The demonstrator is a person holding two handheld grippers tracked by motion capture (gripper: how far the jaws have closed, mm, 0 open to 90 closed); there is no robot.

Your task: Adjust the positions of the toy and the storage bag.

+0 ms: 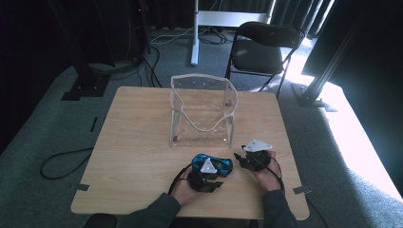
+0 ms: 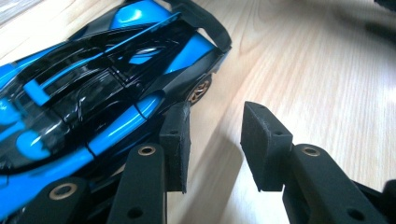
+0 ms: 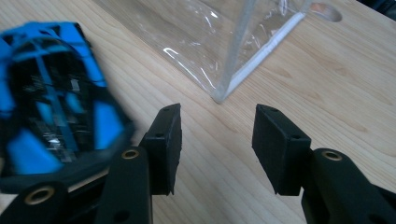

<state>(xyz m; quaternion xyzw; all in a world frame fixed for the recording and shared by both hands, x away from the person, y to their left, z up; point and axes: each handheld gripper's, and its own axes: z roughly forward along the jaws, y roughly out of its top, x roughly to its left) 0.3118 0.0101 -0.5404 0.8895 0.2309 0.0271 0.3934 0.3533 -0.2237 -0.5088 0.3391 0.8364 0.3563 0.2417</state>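
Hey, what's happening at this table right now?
A person sits at a wooden table with a claw in each hand. A blue and black toy car lies on the wood near the front edge. The left claw is open right beside the car, not gripping it. The right claw is also open and empty, pointing toward the corner of a clear plastic bag standing farther back on the table.

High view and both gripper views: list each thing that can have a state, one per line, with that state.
Toy car: on its wheels on the table, not gripped.
Clear bag: standing upright, top open, nothing seen inside.
Left tongs: open, beside the car, gripping nothing.
Right tongs: open, gripping nothing, pointed at the bag's bottom corner.
Folding chair: unfolded, nobody on it.
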